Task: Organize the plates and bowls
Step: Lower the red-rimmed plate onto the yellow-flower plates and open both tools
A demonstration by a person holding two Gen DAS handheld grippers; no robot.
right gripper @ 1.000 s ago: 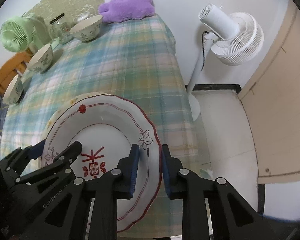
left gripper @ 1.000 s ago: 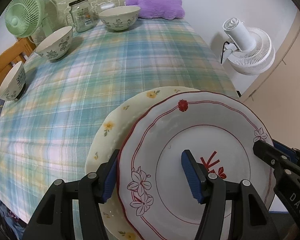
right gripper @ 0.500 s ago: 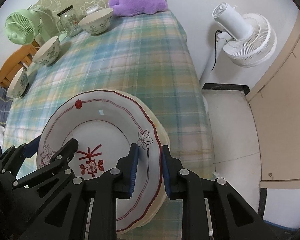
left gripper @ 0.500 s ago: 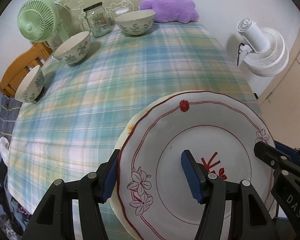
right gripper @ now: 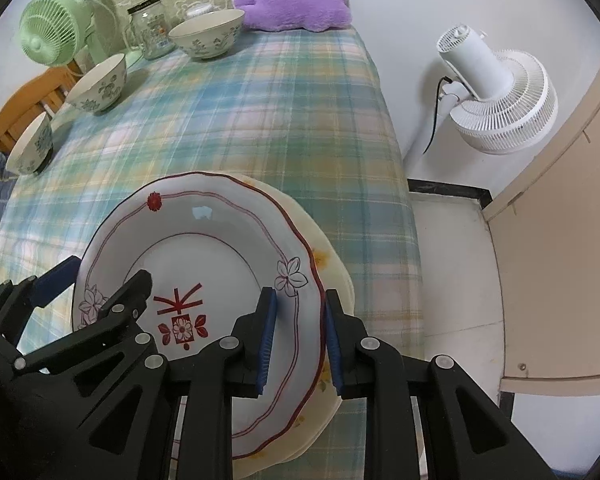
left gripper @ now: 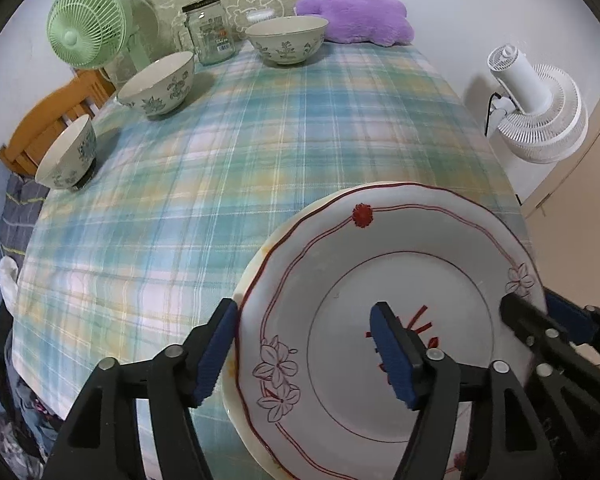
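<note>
Left wrist view: the left tool [left gripper: 304,350] points steeply down over a white plate with red trim [left gripper: 388,292] at the near right corner of the surface [left gripper: 260,140], which wears a plaid cloth. This plate rests on a cream plate with yellow flowers [left gripper: 230,390], only a sliver of which shows. The left tool's jaws have just been opening; they stand wide, one outside the plate's left rim and one over its middle, neither pressing on it. Three patterned bowls wait apart: a wide bowl [left gripper: 287,39] at the far edge, a middle bowl [left gripper: 158,83] and a small bowl [left gripper: 67,153] along the left edge. A glass jar [left gripper: 210,29], a green fan [left gripper: 86,24] and a purple cushion [left gripper: 354,18] sit at the far end.

Right wrist view: the right tool [right gripper: 298,342] straddles the red-trimmed plate's right rim with narrow jaws. A small gap seems to show beside each pad, so it looks let go rather than clamped. A white fan [right gripper: 496,92] stands on the floor beyond the right edge.

The plates appear stacked; the bowls have yet to be gathered.
</note>
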